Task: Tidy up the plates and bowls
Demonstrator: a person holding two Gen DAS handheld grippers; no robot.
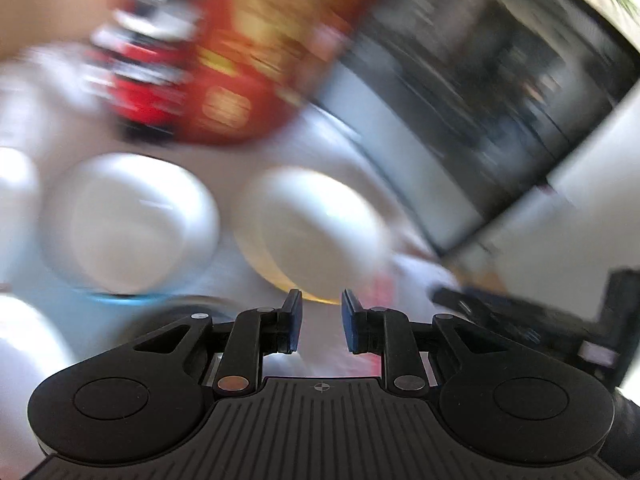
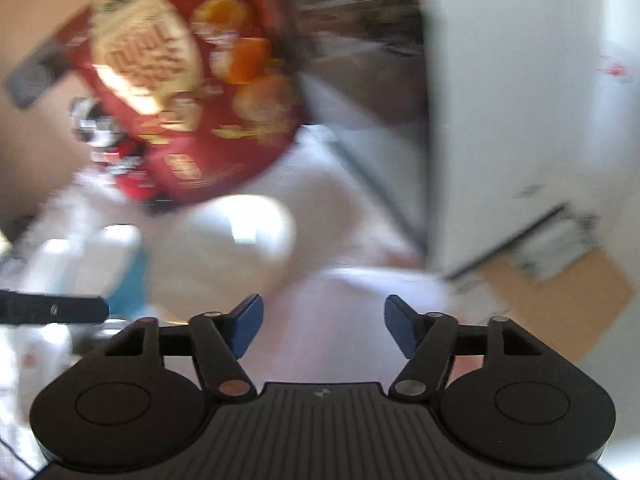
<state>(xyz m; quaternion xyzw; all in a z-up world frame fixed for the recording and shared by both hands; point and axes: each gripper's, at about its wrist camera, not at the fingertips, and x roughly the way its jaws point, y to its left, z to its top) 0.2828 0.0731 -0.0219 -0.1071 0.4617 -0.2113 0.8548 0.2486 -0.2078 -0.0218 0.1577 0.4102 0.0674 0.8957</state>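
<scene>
Both views are blurred by motion. In the left wrist view a white bowl (image 1: 132, 220) sits on a blue-rimmed plate (image 1: 120, 298) at left. A second white bowl (image 1: 316, 232) on a yellowish plate lies just ahead of my left gripper (image 1: 322, 320), whose jaws stand a little apart with nothing between them. More white dishes (image 1: 16, 340) show at the left edge. In the right wrist view a white bowl (image 2: 232, 248) lies ahead and left of my right gripper (image 2: 323, 326), which is wide open and empty. The other gripper's finger (image 2: 52, 310) pokes in at left.
A red snack box (image 1: 256, 60) (image 2: 192, 92) and a red-and-white item (image 1: 140, 68) stand behind the dishes. A dark appliance (image 1: 500, 100) with a white side panel (image 2: 520, 120) stands to the right. A brown cardboard piece (image 2: 568, 304) lies at right on the white tabletop (image 2: 340, 220).
</scene>
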